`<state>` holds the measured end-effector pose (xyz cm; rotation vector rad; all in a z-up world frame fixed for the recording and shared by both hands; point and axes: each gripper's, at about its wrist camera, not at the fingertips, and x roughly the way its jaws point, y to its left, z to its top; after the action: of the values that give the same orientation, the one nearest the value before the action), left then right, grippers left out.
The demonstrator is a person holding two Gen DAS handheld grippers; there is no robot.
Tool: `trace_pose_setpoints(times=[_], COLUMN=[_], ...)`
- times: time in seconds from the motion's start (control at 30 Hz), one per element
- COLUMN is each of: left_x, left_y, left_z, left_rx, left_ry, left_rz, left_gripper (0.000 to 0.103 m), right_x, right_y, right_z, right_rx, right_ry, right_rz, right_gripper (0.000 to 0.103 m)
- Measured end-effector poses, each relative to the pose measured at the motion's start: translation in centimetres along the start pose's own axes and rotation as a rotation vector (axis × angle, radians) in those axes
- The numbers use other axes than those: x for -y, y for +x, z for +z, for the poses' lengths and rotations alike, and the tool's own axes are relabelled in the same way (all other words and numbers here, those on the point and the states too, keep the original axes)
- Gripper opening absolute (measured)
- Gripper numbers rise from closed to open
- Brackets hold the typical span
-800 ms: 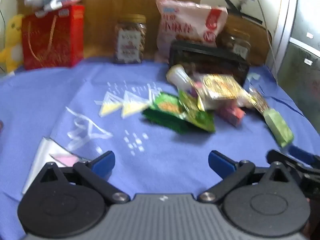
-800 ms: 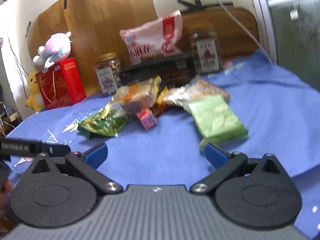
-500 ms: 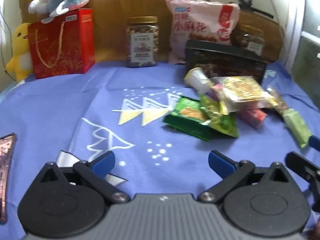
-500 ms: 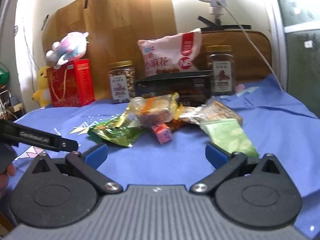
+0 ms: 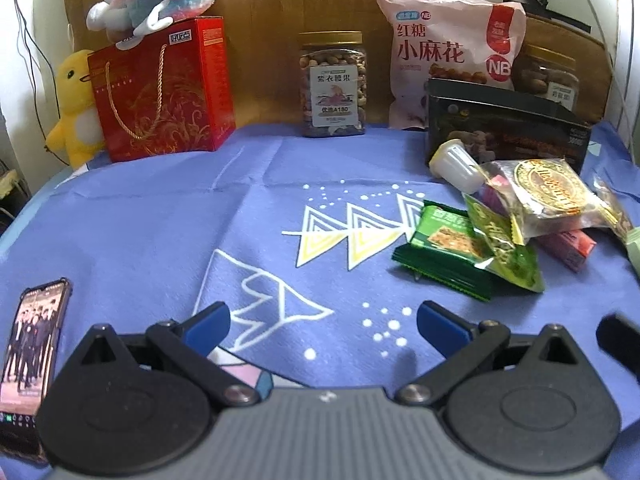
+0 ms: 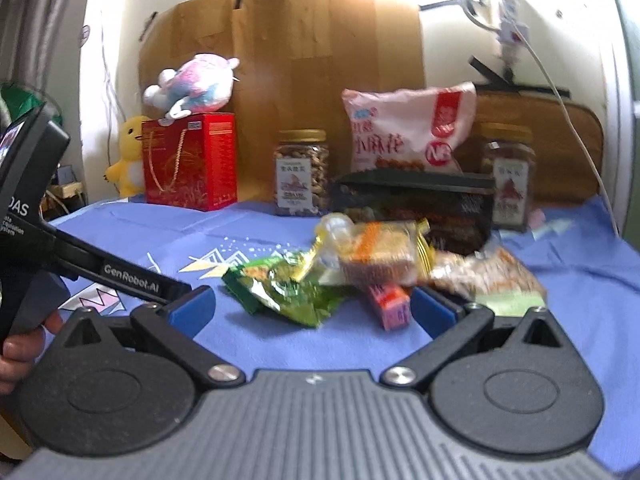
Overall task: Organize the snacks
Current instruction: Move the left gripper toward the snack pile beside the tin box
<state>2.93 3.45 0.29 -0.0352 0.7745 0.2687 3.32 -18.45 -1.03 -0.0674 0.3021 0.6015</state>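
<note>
On the blue tablecloth point(image 5: 140, 232), right of centre, I see the snack pile: a dark green packet point(image 5: 444, 252) lies flat, its long axis running from near-right to far-left, with a lighter green pouch point(image 5: 506, 246) overlapping its right end. Just behind, a clear-wrapped cake point(image 5: 548, 200) leans on a pink box point(image 5: 568, 244). My left gripper point(image 5: 322, 326) is spread wide, holding nothing. My right gripper point(image 6: 310, 306) is likewise released, near the pile.
</note>
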Motion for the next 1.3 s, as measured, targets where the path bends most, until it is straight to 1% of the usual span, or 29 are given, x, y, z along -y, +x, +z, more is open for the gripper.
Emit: trace_pose_setpoints(times=[0.1, 0.2, 0.27, 0.3, 0.43, 0.5, 0.57, 0.67, 0.77, 0.9, 0.93, 1.0, 1.03, 1.1, 1.17, 1.2, 1.23, 1.3], left_x=[0.3, 0.5, 0.5, 0.5, 0.9, 1.0, 1.1, 1.1, 1.3, 1.5, 1.4, 1.2, 1.0, 0.6, -0.1, -0.4, -0.7, -1.1], left_y=[0.0, 0.2, 0.4, 0.5, 1.3, 1.6, 1.8, 2.2, 2.3, 2.5, 2.4, 2.1, 1.9, 1.5, 0.9, 0.7, 0.3, -0.2], left_z=[0.3, 0.6, 0.7, 0.7, 0.8, 0.9, 0.9, 0.9, 0.6, -0.1, -0.1, -0.1, -0.2, -0.3, -0.4, -0.4, -0.4, -0.2], left_rx=[0.027, 0.037, 0.047, 0.05, 0.051, 0.055, 0.063, 0.068, 0.09, 0.105, 0.111, 0.13, 0.142, 0.165, 0.192, 0.204, 0.218, 0.229], left_ry=[0.01, 0.012, 0.009, 0.006, -0.001, -0.007, -0.016, -0.016, -0.004, 0.008, 0.008, 0.002, -0.006, -0.025, -0.054, -0.066, -0.079, -0.09], left_rz=[0.023, 0.039, 0.044, 0.045, 0.054, 0.058, 0.061, 0.071, 0.076, 0.068, 0.061, 0.041, 0.032, 0.005, -0.036, -0.059, -0.086, -0.143], left_gripper=[0.103, 0.103, 0.103, 0.103, 0.103, 0.103, 0.103, 0.103, 0.103, 0.103, 0.103, 0.103, 0.103, 0.103, 0.103, 0.103, 0.103, 0.103], right_x=[0.1, 0.7, 1.2, 1.6, 3.6, 4.1, 4.1, 3.9, 4.1, 4.3, 4.3, 4.2, 4.1, 4.0, 4.0, 4.0, 4.0, 4.0], right_y=[0.7, 1.4, 1.7, 2.0, 1.7, 1.5, 1.5, 1.5, 1.5, 1.8, 1.8, 2.1, 2.2, 2.4, 2.5, 2.5, 2.6, 2.6], right_z=[0.6, 0.6, 0.0, -0.2, -0.4, -0.5, -0.5, -0.5, -0.5, -0.5, -0.5, -0.5, -0.5, -0.5, -0.5, -0.5, -0.5, -0.3], right_rx=[0.024, 0.024, 0.004, -0.021, -0.006, 0.0, -0.002, -0.003, -0.005, -0.022, -0.026, -0.042, -0.051, -0.063, -0.072, -0.078, -0.085, -0.089], right_ry=[-0.015, 0.015, 0.049, 0.072, 0.203, 0.243, 0.252, 0.244, 0.254, 0.259, 0.257, 0.251, 0.249, 0.246, 0.245, 0.245, 0.242, 0.229], right_rz=[-0.001, 0.001, 0.003, 0.005, 0.01, 0.008, 0.015, 0.032, 0.04, 0.048, 0.05, 0.057, 0.061, 0.068, 0.074, 0.077, 0.08, 0.086], right_gripper=[0.103, 0.103, 0.103, 0.103, 0.103, 0.097, 0.095, 0.095, 0.093, 0.084, 0.082, 0.075, 0.074, 0.067, 0.063, 0.058, 0.056, 0.053])
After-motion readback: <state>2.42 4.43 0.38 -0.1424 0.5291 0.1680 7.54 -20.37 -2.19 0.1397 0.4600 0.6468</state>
